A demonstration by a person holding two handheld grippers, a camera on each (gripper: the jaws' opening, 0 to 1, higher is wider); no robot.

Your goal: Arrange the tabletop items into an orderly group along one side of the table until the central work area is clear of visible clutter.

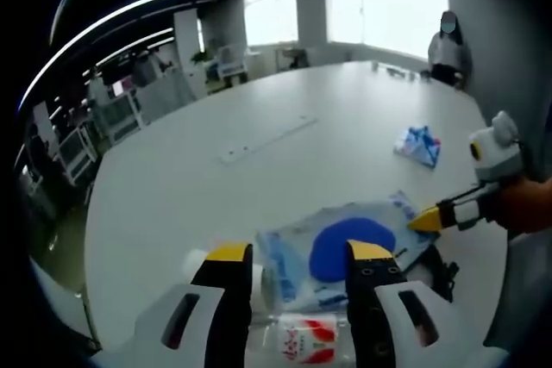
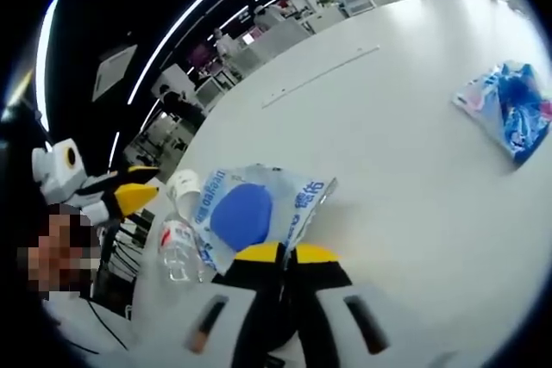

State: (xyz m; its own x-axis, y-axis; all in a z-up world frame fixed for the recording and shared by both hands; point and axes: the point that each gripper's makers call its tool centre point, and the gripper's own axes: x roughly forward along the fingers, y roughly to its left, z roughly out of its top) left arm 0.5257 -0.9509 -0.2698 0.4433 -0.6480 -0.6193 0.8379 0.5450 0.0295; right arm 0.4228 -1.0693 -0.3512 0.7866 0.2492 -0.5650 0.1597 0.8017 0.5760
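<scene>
At six o'clock the right claw [image 2: 289,256] is seen pinched on the clear blue-printed bag [image 2: 250,211], the left claw [image 1: 297,256] spread wide over a bottle [image 1: 297,338], while a blue packet [image 2: 509,109] at two o'clock is left out on the counter [image 2: 388,170].

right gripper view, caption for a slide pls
Right gripper, jaws shut on a clear blue-printed bag on the white table, beside a plastic bottle.
</scene>
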